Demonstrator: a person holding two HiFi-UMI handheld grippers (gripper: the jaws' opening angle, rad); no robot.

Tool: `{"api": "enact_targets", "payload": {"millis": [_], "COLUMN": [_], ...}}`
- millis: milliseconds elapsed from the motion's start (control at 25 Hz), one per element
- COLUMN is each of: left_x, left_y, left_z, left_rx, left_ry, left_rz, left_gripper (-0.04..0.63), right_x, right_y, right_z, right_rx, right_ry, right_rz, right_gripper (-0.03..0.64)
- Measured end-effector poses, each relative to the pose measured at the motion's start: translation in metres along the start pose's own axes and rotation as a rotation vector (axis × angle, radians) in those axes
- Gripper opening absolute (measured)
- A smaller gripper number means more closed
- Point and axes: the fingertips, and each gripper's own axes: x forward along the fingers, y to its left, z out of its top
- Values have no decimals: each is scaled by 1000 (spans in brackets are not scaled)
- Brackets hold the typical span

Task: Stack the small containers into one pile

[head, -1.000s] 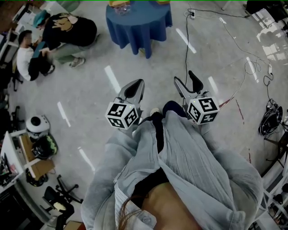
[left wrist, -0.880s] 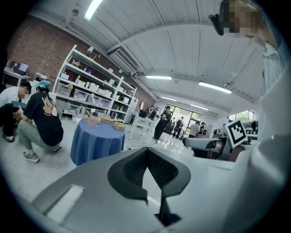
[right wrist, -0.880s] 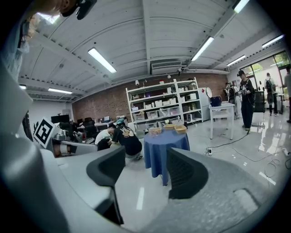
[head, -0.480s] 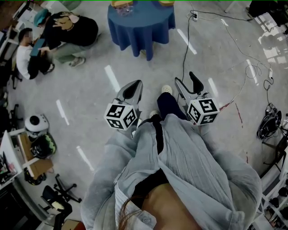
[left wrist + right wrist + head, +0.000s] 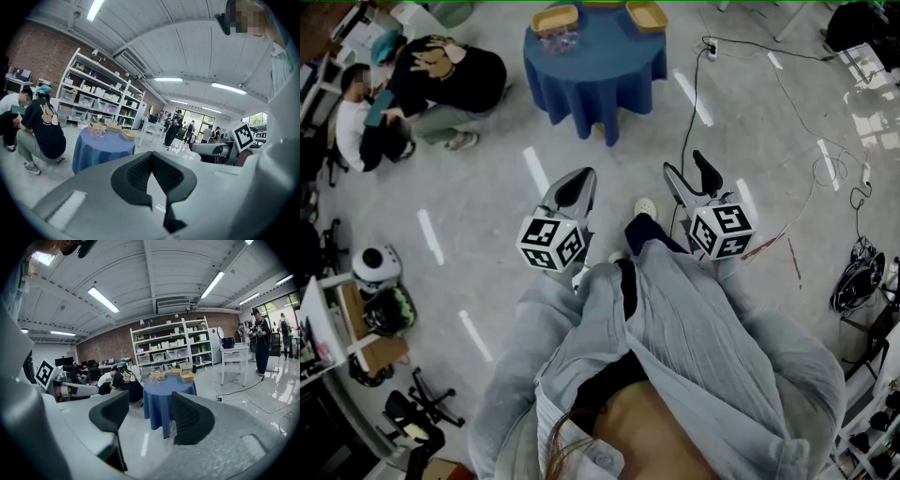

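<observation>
While well short of the small containers (image 5: 555,17) on the blue-clothed table (image 5: 595,66) at twelve o'clock, best to carry the left gripper (image 5: 581,183), jaws together on nothing, and the right gripper (image 5: 686,169), jaws apart and empty, level, then stop squarely within easy reach.

Round blue table (image 5: 593,70) sits lower in head view than before; more of its top shows, yellow baskets (image 5: 555,19) now wholly in frame.
</observation>
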Motion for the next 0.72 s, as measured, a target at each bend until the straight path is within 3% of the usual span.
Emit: {"api": "enact_targets", "payload": {"millis": [720], "left_x": [95], "left_y": [40], "left_z": [38], "left_rx": [-10], "left_ry": [-2], "left_rz": [68], "left_gripper": [15], "right_x": [86], "right_y": [-77], "right_z": [39], "right_rx": [1], "right_ry": [28], "right_rz": [52], "right_gripper": [284]}}
